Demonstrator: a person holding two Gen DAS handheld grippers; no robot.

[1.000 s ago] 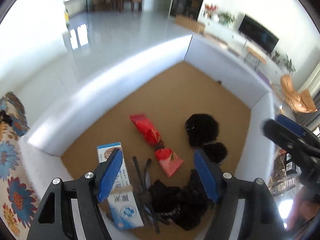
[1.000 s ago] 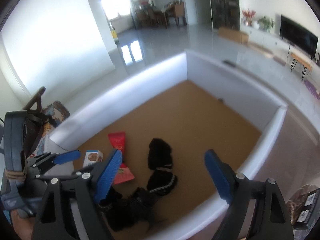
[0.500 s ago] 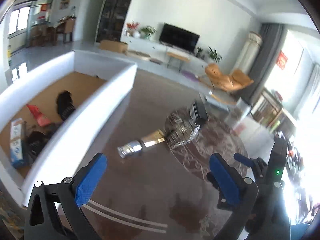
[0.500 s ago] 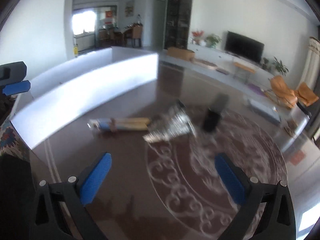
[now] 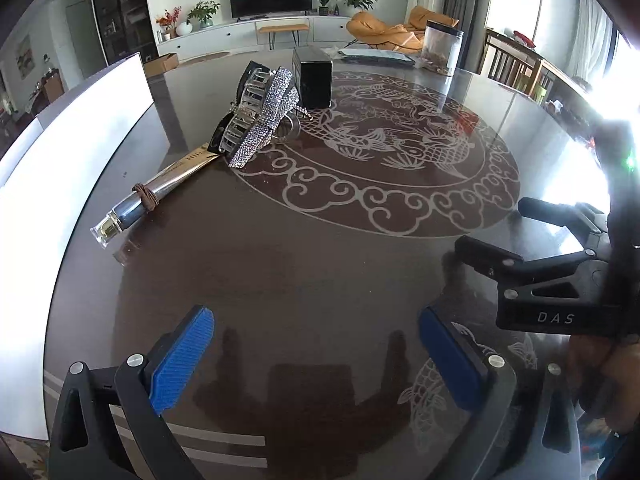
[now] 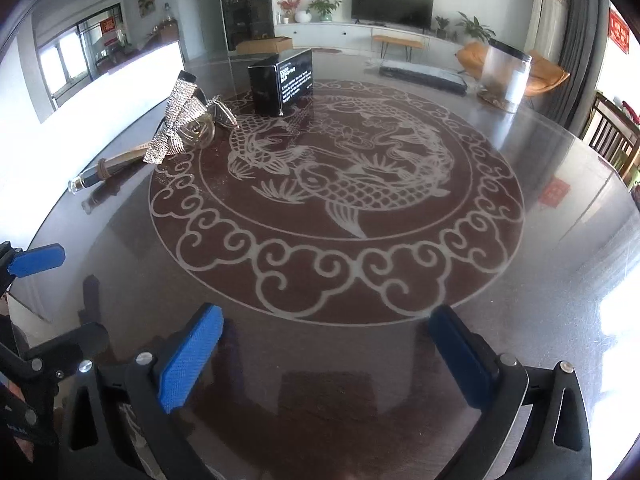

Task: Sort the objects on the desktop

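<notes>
On the dark glass table lie a rhinestone hair clip, a silver-gold tube with a brown hair tie around it, and a black box behind them. My left gripper hovers open over bare table, well short of these objects. My right gripper is also open with nothing between its blue pads. Each gripper shows in the other's view: the right gripper at the right edge, the left gripper at the lower left.
A white-walled box stands along the table's left side. At the far side are a clear jar and a flat dark pack. A carved fish medallion fills the table's middle.
Both grippers swung away from the white box with its cork floor and now face the dark table. Both pairs of jaws stand wider than a second ago.
</notes>
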